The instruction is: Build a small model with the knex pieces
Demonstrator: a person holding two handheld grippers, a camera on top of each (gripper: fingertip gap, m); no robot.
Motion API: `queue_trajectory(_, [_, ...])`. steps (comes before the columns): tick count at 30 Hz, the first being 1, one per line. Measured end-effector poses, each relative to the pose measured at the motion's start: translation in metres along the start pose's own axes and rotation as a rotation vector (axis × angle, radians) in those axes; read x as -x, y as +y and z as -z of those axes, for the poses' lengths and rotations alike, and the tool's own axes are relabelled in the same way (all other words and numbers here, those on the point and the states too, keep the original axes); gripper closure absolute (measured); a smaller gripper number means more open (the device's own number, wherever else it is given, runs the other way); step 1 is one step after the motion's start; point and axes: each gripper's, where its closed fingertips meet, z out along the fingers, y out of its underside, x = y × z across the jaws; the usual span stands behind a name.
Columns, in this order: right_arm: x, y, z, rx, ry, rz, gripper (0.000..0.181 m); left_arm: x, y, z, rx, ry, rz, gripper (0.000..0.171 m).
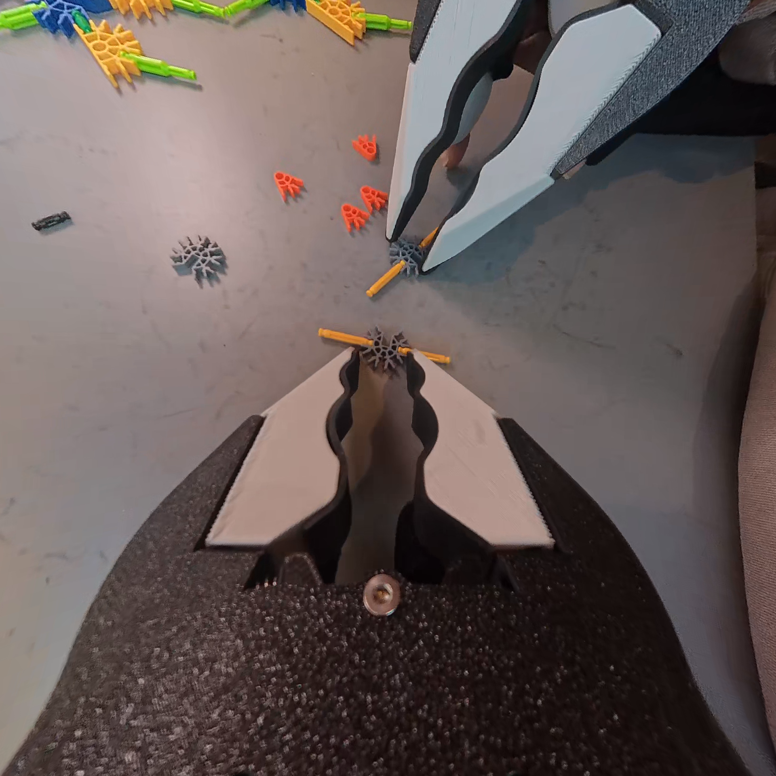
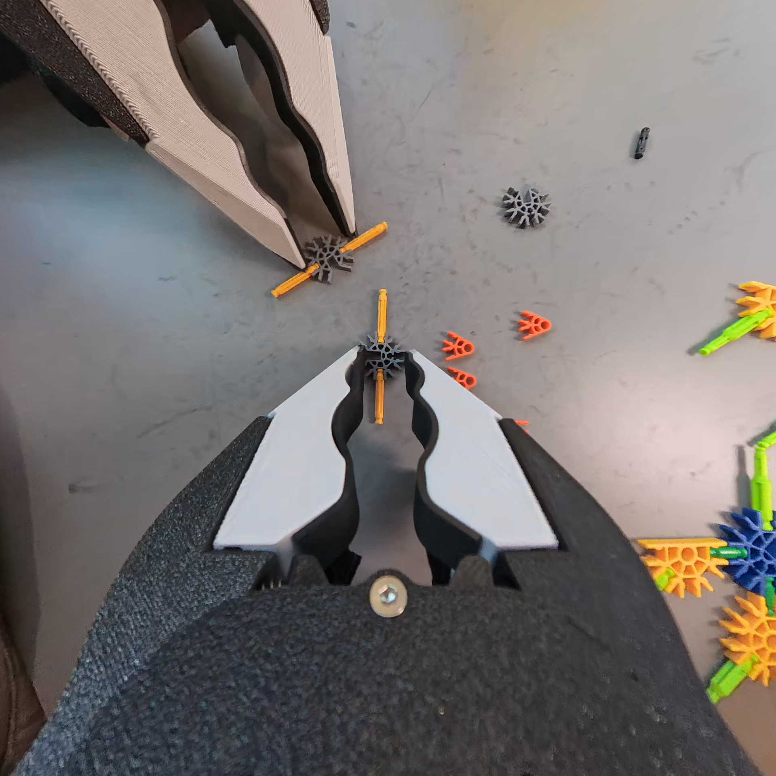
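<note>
Each gripper pinches a grey snowflake-shaped connector with two yellow rods plugged into opposite sides, down on the grey table. In the left wrist view my left gripper point(image 1: 385, 357) is shut on its connector point(image 1: 384, 349), with the rods point(image 1: 338, 334) pointing sideways. My right gripper point(image 1: 409, 255) stands just beyond, shut on the other connector point(image 1: 403, 254). In the right wrist view my right gripper point(image 2: 383, 352) holds its connector point(image 2: 382, 357), with the rods point(image 2: 381, 313) along the fingers. The left gripper point(image 2: 325, 250) and its connector point(image 2: 329, 258) are to the upper left, a short gap away.
A loose grey connector point(image 1: 198, 259) point(image 2: 525, 208), several small orange connectors point(image 1: 287, 184) point(image 2: 534, 325) and a short black rod point(image 1: 51, 220) point(image 2: 641, 142) lie nearby. A built structure of yellow, blue and green parts point(image 1: 109, 42) point(image 2: 751, 558) sits at the table's side. Spacing between my two grippers at the tips: around 6 cm.
</note>
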Motion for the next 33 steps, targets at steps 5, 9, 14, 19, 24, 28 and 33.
queue_trajectory(5, [0.005,0.000,0.000,0.002,-0.011,-0.011,0.159,0.000,-0.001,-0.001,-0.012,0.004,-0.014,0.151])
queue_trajectory(9, [0.011,-0.003,0.006,-0.035,-0.095,-0.011,0.153,0.000,-0.001,-0.001,-0.019,0.014,-0.026,0.152])
queue_trajectory(14, [0.004,0.004,0.010,0.002,-0.141,0.013,0.153,0.002,0.000,-0.001,-0.022,0.018,-0.031,0.152])
queue_trajectory(19, [0.005,0.013,0.020,0.017,-0.192,-0.018,0.157,0.006,0.001,0.001,-0.021,0.001,-0.024,0.152])
queue_trajectory(24, [0.027,0.019,0.021,0.027,-0.260,-0.022,0.160,0.007,0.001,0.002,-0.017,-0.010,-0.019,0.152])
queue_trajectory(28, [0.052,0.007,0.021,-0.029,-0.358,0.026,0.160,0.010,0.002,0.004,-0.012,-0.031,-0.021,0.152])
queue_trajectory(33, [0.022,-0.006,0.027,-0.101,-0.287,0.016,0.160,0.019,0.004,0.008,-0.012,-0.061,-0.003,0.152])
